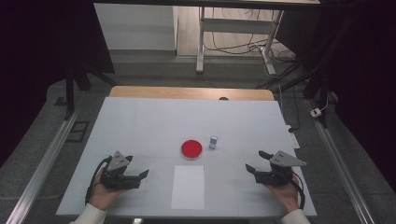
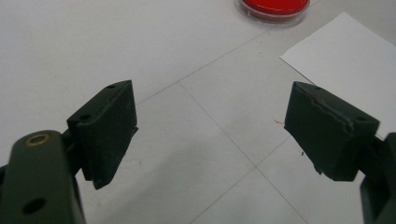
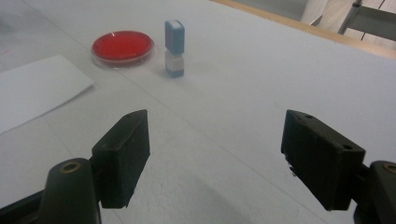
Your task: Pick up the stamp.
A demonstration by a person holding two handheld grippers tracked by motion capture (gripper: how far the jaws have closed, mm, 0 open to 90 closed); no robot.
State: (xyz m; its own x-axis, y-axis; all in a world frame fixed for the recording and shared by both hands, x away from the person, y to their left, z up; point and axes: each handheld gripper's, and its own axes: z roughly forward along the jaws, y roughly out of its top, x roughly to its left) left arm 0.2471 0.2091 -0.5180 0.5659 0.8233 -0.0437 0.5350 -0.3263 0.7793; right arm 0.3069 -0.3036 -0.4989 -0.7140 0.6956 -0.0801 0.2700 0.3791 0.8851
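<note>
A round red dish (image 1: pixel 192 149) lies near the middle of the white table cover (image 1: pixel 140 121); it also appears in the left gripper view as the red dish (image 2: pixel 273 8) and in the right gripper view as the red dish (image 3: pixel 122 46). A small blue-capped vial (image 1: pixel 213 142) stands upright just right of it, seen as the vial (image 3: pixel 174 48) ahead of the right jaws. A white paper sheet (image 1: pixel 188 186) lies at the front centre. My left gripper (image 1: pixel 138 173) rests open at the front left, nothing between its jaws. My right gripper (image 1: pixel 256 161) rests open at the front right, likewise empty.
A wooden table edge (image 1: pixel 191 92) runs along the far side of the cover. Beyond it stand a white desk frame (image 1: pixel 233 28) and loose cables on the floor. Metal rails flank the table on both sides.
</note>
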